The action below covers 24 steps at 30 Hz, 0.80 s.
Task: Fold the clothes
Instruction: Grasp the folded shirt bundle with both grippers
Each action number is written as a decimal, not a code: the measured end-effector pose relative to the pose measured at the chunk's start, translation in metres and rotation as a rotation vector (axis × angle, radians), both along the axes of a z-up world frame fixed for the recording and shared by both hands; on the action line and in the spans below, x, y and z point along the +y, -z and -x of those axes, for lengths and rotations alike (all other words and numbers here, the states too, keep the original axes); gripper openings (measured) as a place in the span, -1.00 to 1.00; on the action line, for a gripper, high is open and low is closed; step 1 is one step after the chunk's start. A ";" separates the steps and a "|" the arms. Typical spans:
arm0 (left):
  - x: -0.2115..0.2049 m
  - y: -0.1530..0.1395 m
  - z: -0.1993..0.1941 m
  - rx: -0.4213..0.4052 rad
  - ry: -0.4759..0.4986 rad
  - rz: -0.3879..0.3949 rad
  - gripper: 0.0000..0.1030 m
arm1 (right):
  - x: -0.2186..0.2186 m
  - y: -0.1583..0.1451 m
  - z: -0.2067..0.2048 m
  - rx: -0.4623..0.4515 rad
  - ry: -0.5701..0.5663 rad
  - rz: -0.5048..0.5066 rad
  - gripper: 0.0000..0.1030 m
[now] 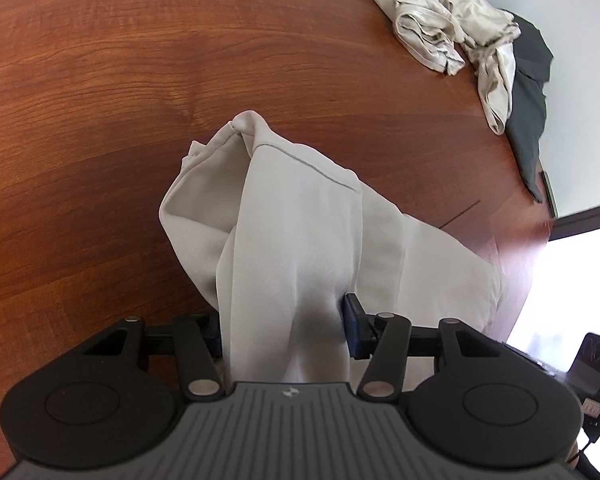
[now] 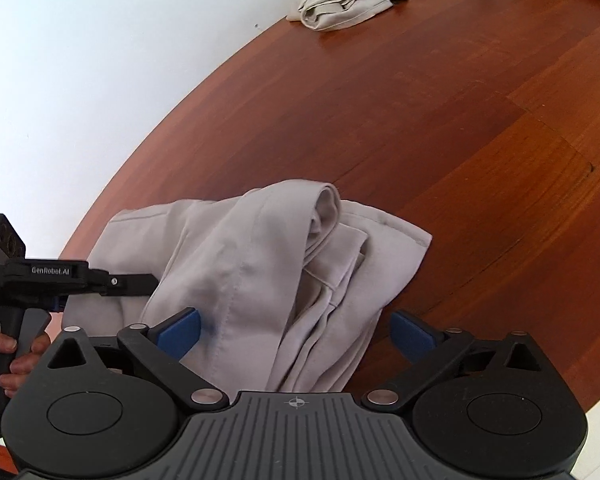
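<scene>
Left wrist view: a pale garment (image 1: 284, 236) is seen draped up from the tabletop (image 1: 80, 120) into the left gripper (image 1: 284, 328), whose jaws are clenched on a thick fold of it.
Right wrist view: the same garment (image 2: 260, 272) is seen heaped near the tabletop's (image 2: 480, 140) near edge, partly between the blue pads of the right gripper (image 2: 296, 334).
Right jaws: spread wide; one pad (image 2: 180, 334) is touched by cloth, the other is clear of it.
Edges: the tabletop's curved rim is seen running just beside the garment on the wall side; the white wall (image 2: 80, 60) lies beyond.
Open room: a broad bare stretch of wood is left between the garment and the far clothes.
Far clothes: a crumpled cream pile (image 1: 452, 28) and a dark cloth (image 1: 530, 92) are lying at the far rim, well apart from the garment.
Left hand (image 2: 8, 356): wrapped around the left gripper's handle, fingers curled; the tool is held level, pointing into the cloth.
Right gripper pose: tilted down over the garment.
</scene>
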<state>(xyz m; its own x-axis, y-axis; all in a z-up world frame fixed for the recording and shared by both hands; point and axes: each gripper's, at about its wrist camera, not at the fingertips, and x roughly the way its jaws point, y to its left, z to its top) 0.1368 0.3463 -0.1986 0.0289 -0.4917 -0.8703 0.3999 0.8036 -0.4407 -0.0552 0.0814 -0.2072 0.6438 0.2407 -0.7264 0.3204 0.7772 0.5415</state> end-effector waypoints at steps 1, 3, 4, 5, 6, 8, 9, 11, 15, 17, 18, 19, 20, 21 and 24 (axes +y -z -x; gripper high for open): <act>0.000 0.000 0.001 -0.006 -0.002 -0.001 0.13 | 0.001 0.000 0.000 0.000 -0.004 0.005 0.99; -0.001 -0.001 0.003 -0.016 -0.006 -0.003 0.11 | 0.002 -0.001 0.001 0.002 -0.009 0.009 0.98; -0.001 -0.002 0.004 -0.022 -0.008 -0.003 0.11 | 0.002 -0.001 0.000 0.005 -0.008 0.008 0.98; -0.001 -0.002 0.005 -0.025 -0.011 -0.004 0.11 | 0.002 -0.002 0.000 0.009 -0.006 0.007 0.98; 0.000 -0.002 0.005 -0.026 -0.015 -0.004 0.11 | 0.002 -0.002 0.000 0.011 -0.003 0.006 0.98; 0.000 -0.002 0.006 -0.027 -0.024 -0.006 0.11 | 0.003 -0.002 0.000 0.014 0.004 0.005 0.97; 0.000 -0.002 0.007 -0.029 -0.026 -0.008 0.11 | 0.004 -0.002 -0.001 0.015 0.002 0.005 0.96; -0.001 -0.003 0.007 -0.035 -0.024 -0.015 0.11 | 0.007 -0.002 -0.002 0.019 -0.011 0.003 0.96; -0.002 -0.003 0.006 -0.034 -0.018 -0.027 0.11 | 0.012 -0.001 -0.004 0.025 -0.036 0.007 0.81; -0.002 -0.003 0.006 -0.038 -0.011 -0.034 0.11 | 0.015 -0.001 -0.005 0.025 -0.036 0.017 0.82; -0.003 -0.003 0.006 -0.040 -0.008 -0.037 0.11 | 0.014 -0.001 -0.006 0.020 -0.026 0.006 0.82; -0.003 -0.003 0.005 -0.040 -0.006 -0.039 0.11 | 0.013 0.000 -0.007 0.016 -0.017 -0.006 0.82; -0.003 -0.003 0.005 -0.039 -0.005 -0.041 0.11 | 0.012 0.000 -0.007 0.011 -0.008 -0.017 0.82; -0.004 -0.002 0.005 -0.035 -0.004 -0.043 0.11 | 0.010 0.001 -0.009 0.007 -0.003 -0.028 0.82; -0.003 -0.001 0.004 -0.030 -0.002 -0.040 0.11 | 0.005 0.004 -0.014 -0.002 0.004 -0.060 0.81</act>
